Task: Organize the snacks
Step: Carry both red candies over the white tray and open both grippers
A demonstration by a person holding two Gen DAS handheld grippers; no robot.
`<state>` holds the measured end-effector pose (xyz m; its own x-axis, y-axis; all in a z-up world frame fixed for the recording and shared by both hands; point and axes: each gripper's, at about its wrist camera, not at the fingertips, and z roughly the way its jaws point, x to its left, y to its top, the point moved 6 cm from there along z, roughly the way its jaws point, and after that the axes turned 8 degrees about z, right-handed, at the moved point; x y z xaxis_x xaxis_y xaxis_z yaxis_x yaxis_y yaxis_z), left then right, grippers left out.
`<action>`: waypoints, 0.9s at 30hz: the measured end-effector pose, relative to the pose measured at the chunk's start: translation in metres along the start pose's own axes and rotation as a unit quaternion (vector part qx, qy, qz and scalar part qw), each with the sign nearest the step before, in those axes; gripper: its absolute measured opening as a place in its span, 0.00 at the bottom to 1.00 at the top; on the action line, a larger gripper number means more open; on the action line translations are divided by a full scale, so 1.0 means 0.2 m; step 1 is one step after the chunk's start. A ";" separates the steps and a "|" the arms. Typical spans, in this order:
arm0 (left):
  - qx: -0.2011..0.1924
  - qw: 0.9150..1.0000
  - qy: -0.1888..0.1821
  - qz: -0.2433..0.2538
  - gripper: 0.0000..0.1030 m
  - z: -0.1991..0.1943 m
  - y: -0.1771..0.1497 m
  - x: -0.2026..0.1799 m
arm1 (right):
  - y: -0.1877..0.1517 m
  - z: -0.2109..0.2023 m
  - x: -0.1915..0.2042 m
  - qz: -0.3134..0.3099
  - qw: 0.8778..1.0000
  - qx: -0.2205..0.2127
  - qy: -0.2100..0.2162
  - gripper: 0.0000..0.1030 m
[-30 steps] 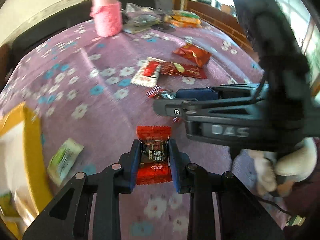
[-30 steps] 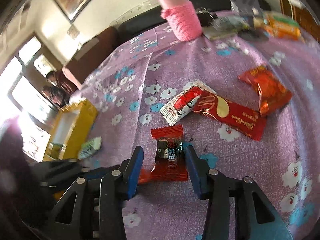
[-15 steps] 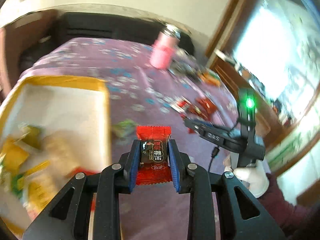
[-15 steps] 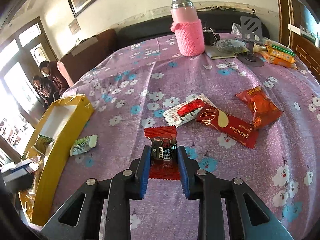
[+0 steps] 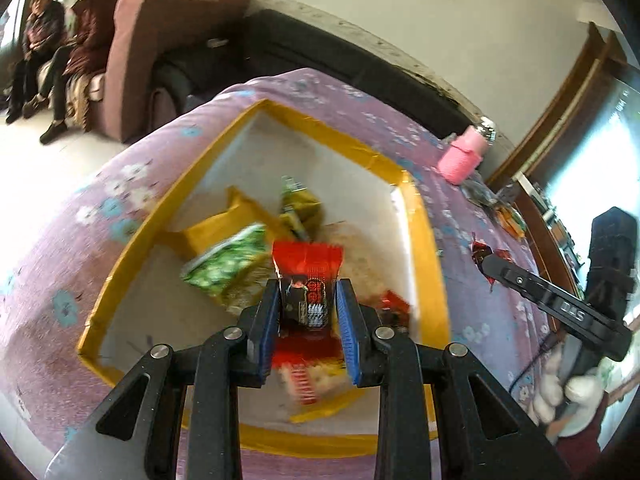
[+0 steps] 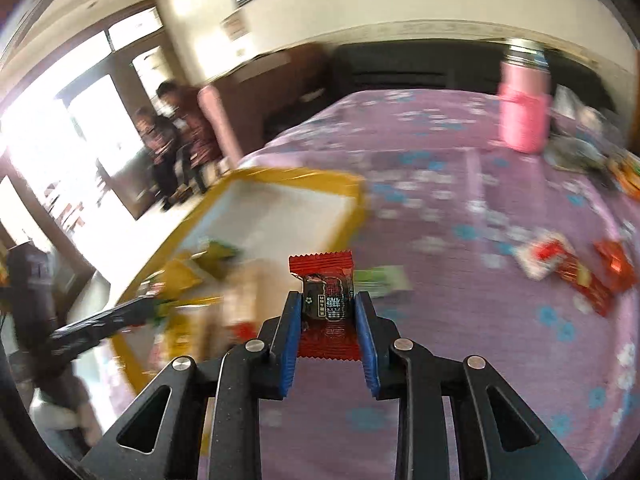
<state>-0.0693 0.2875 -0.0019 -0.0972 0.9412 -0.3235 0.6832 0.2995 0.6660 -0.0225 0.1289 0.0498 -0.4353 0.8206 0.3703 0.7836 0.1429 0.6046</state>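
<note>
- Your left gripper (image 5: 307, 312) hangs over the yellow box (image 5: 424, 240), its blue pads pinched tight on a red candy packet (image 5: 308, 276) that stands upright between them, above the snacks heaped inside.
- In the box below lie a green packet (image 5: 224, 264) and other wrappers, blurred.
- Your right gripper (image 6: 328, 328) is clamped on a second red candy packet (image 6: 322, 280), held upright above the purple flowered tablecloth (image 6: 480, 320) just beside the box's near rim (image 6: 356, 208).
- Your right tool reaches in low from the right edge of the left wrist view, a white-gloved hand (image 5: 560, 392) at its handle.
- Loose red snacks (image 6: 580, 276) lie on the cloth to the right; a pink bottle (image 6: 522, 120) stands at the far end.
</note>
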 end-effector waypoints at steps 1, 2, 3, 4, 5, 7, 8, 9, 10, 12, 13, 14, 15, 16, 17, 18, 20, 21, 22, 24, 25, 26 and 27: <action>0.000 1.000 0.001 -0.003 0.24 0.00 0.00 0.02 | -0.01 0.04 0.07 -0.008 1.000 0.011 0.008 0.26; 0.000 1.000 -0.002 -0.006 0.24 0.01 0.00 0.03 | -0.02 0.06 0.12 -0.014 1.000 0.018 0.011 0.26; -0.001 1.000 -0.003 -0.009 0.24 0.01 0.00 0.04 | -0.03 0.09 0.17 -0.022 0.999 0.025 0.013 0.26; -0.003 1.000 -0.004 -0.010 0.24 0.00 0.00 0.05 | -0.05 0.12 0.21 -0.029 0.999 0.033 0.013 0.26; -0.006 1.000 -0.005 -0.011 0.24 0.00 0.00 0.05 | -0.07 0.16 0.26 -0.038 0.998 0.041 0.013 0.26; -0.010 1.000 -0.010 -0.013 0.25 -0.02 0.00 0.07 | -0.11 0.22 0.32 -0.051 0.997 0.054 0.012 0.26; -0.012 1.000 -0.014 -0.014 0.25 -0.04 0.00 0.08 | -0.13 0.24 0.35 -0.059 0.996 0.059 0.010 0.26; -0.013 1.000 -0.016 -0.016 0.25 -0.04 0.00 0.08 | -0.15 0.27 0.38 -0.067 0.996 0.063 0.007 0.26; -0.015 1.000 -0.017 -0.017 0.26 -0.05 0.00 0.08 | -0.16 0.29 0.40 -0.075 0.995 0.066 0.002 0.26; -0.022 0.999 -0.018 -0.014 0.32 -0.08 0.01 0.08 | -0.19 0.31 0.41 -0.081 0.994 0.069 -0.002 0.28; -0.025 0.999 -0.016 -0.012 0.44 -0.09 0.01 0.08 | -0.19 0.32 0.42 -0.082 0.994 0.070 -0.003 0.29; -0.029 0.999 -0.010 -0.011 0.50 -0.11 0.02 0.08 | -0.20 0.32 0.42 -0.080 0.994 0.069 -0.003 0.29; -0.034 0.999 -0.002 -0.011 0.62 -0.13 0.03 0.08 | -0.20 0.32 0.42 -0.080 0.994 0.068 -0.001 0.29; -0.037 0.999 0.003 -0.012 0.71 -0.14 0.03 0.08 | -0.21 0.31 0.43 -0.080 0.995 0.066 0.001 0.29; -0.039 0.999 0.007 -0.014 0.73 -0.15 0.04 0.08 | -0.21 0.29 0.43 -0.079 0.995 0.062 0.005 0.32; -0.041 0.999 0.005 -0.016 0.73 -0.16 0.05 0.07 | -0.21 0.27 0.43 -0.078 0.995 0.058 0.008 0.34; -0.051 0.999 -0.010 -0.018 0.73 -0.18 0.06 0.05 | -0.20 0.24 0.43 -0.075 0.996 0.049 0.011 0.39; -0.056 0.998 -0.016 -0.019 0.73 -0.19 0.06 0.04 | -0.19 0.22 0.42 -0.072 0.996 0.045 0.014 0.40; -0.061 0.998 -0.023 -0.020 0.73 -0.20 0.06 0.02 | -0.19 0.20 0.42 -0.069 0.997 0.040 0.016 0.42; -0.074 0.996 -0.042 -0.015 0.73 -0.23 0.07 -0.03 | -0.17 0.16 0.38 -0.058 0.998 0.029 0.019 0.46; -0.076 0.996 -0.049 -0.013 0.73 -0.24 0.07 -0.05 | -0.17 0.14 0.37 -0.054 0.998 0.026 0.019 0.48; -0.077 0.995 -0.054 -0.012 0.73 -0.25 0.08 -0.07 | -0.16 0.12 0.34 -0.048 0.998 0.021 0.019 0.49; -0.076 0.995 -0.059 -0.010 0.73 -0.26 0.08 -0.09 | -0.16 0.10 0.31 -0.043 0.999 0.017 0.018 0.50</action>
<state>-0.0933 0.2829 0.0502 -0.0178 0.9125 -0.4087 0.5634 0.3468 0.7499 -0.0654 0.1865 0.0395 -0.5170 0.7840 0.3435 0.7572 0.2318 0.6106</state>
